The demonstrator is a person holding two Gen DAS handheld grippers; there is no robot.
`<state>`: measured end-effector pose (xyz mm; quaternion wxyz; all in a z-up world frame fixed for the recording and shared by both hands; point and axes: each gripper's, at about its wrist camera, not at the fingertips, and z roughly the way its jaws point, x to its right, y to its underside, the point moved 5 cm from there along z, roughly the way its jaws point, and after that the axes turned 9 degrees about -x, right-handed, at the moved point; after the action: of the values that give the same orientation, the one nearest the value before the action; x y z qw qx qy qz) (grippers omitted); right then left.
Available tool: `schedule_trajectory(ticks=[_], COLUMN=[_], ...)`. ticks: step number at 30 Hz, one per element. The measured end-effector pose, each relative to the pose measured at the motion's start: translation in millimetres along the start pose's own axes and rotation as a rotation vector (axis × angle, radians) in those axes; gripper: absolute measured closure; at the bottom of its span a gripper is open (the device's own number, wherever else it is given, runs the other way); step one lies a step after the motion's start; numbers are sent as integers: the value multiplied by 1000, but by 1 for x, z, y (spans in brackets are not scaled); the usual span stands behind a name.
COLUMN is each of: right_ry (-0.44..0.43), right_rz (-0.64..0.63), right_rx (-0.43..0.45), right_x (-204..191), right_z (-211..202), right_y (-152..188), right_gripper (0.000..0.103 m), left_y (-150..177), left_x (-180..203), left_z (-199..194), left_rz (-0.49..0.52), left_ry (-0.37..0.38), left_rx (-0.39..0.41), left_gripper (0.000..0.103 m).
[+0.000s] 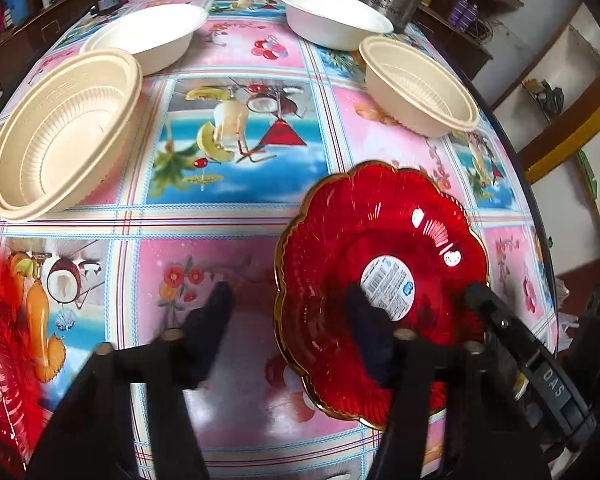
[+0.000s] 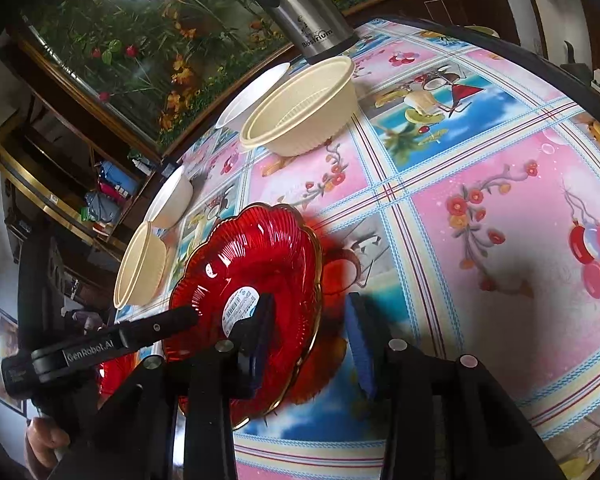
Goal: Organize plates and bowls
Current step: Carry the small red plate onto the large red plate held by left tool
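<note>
Right gripper point(image 2: 312, 336) up close has its jaws spread wide, straddling the near rim of the red glass plate point(image 2: 256, 272), not clamped. Left gripper point(image 1: 292, 316) is spread too, one finger over the plate's point(image 1: 380, 264) middle. Beyond the jaws on the tablecloth point(image 1: 236, 160): beige bowl point(image 1: 60, 132), smaller beige bowl point(image 1: 420, 84), two white bowls point(image 1: 332, 16).

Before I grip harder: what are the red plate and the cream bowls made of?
Red plate: looks like translucent glass or clear hard plastic, glossy, with a gold rim; it casts a red tint on the cloth. Cream bowls: matte, ribbed, likely thin disposable plastic or pulp.
</note>
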<state>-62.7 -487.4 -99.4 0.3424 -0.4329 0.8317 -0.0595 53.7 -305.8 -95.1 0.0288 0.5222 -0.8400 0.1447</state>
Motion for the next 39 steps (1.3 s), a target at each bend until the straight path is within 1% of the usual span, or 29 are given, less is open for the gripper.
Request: schedule_trajectory(ticks=[1, 2, 3, 4, 5, 8, 13, 16, 19, 21, 26, 30, 34, 39], right_ry=[7, 11, 16, 24, 34, 38, 76, 85, 67, 61, 26, -21, -64, -109], right_rz=[0, -1, 1, 0, -3, -5, -26, -45, -55, -87, -165, -232, -310, -440], right_rx=[-1, -1, -5, -11, -14, -6, 16, 39, 46, 54, 62, 51, 26, -12], right_x=[0, -1, -1, -1, -1, -2, -6, -11, -20, -33, -75, -113, -158, -224], right_z=[1, 2, 4, 5, 7, 7, 5, 1, -2, -4, -4, 5, 20, 43], right_y=[-1, -1, -1, 0, 0, 0, 2, 4, 9, 13, 19, 29, 44, 69], right_gripper=[70, 77, 87, 91, 92, 94, 94, 94, 94, 94, 93, 93, 93, 92], left_y=[1, 0, 0, 1, 2, 5, 11, 13, 16, 21, 34, 50, 71, 94], left_x=[0, 1, 1, 1, 2, 4, 5, 3, -6, -16, -50, -85, -133, -186], left_z=[1, 1, 0, 0, 1, -2, -5, -15, -32, -43, -74, -97, -118, -136], left_rz=[7, 13, 17, 21, 27, 46, 81, 89, 86, 77, 16, -58, -171, -291], left_ry=[-1, -7, -10, -7, 2, -9, -25, -38, -59, -73, -103, -150, -201, -249], left_rx=[-4, 6, 11, 13, 15, 33, 51, 81, 123, 143, 213, 274, 344, 386], left_gripper=[68, 76, 82, 84, 87, 87, 87, 87, 87, 87, 87, 87, 87, 87])
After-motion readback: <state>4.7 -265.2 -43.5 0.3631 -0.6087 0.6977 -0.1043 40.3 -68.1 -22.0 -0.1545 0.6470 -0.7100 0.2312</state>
